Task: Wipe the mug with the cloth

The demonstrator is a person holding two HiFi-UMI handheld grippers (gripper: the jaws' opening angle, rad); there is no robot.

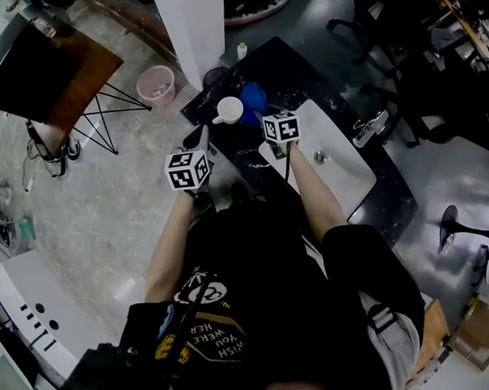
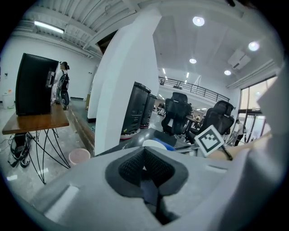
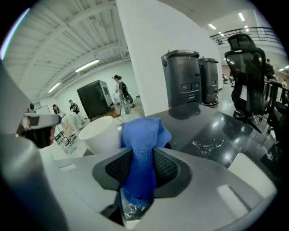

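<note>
A white mug (image 1: 229, 110) stands on the black marble counter (image 1: 304, 74), with a blue cloth (image 1: 253, 99) just to its right. My right gripper (image 1: 263, 111) reaches to the cloth. In the right gripper view its pads press on a bunched fold of the blue cloth (image 3: 142, 149), and the mug (image 3: 101, 133) stands just behind to the left. My left gripper (image 1: 201, 138) hovers near the counter's left edge, short of the mug, its jaws together with nothing between them. From the left gripper view the mug's rim (image 2: 152, 144) and the cloth (image 2: 168, 146) peek over the jaws.
A white sink basin (image 1: 340, 166) with a faucet (image 1: 371, 128) lies right of the cloth. A small bottle (image 1: 241, 50) stands at the counter's far end beside a white pillar (image 1: 193, 31). A pink bin (image 1: 155, 83) sits on the floor. Two dark bins (image 3: 183, 76) stand behind the counter.
</note>
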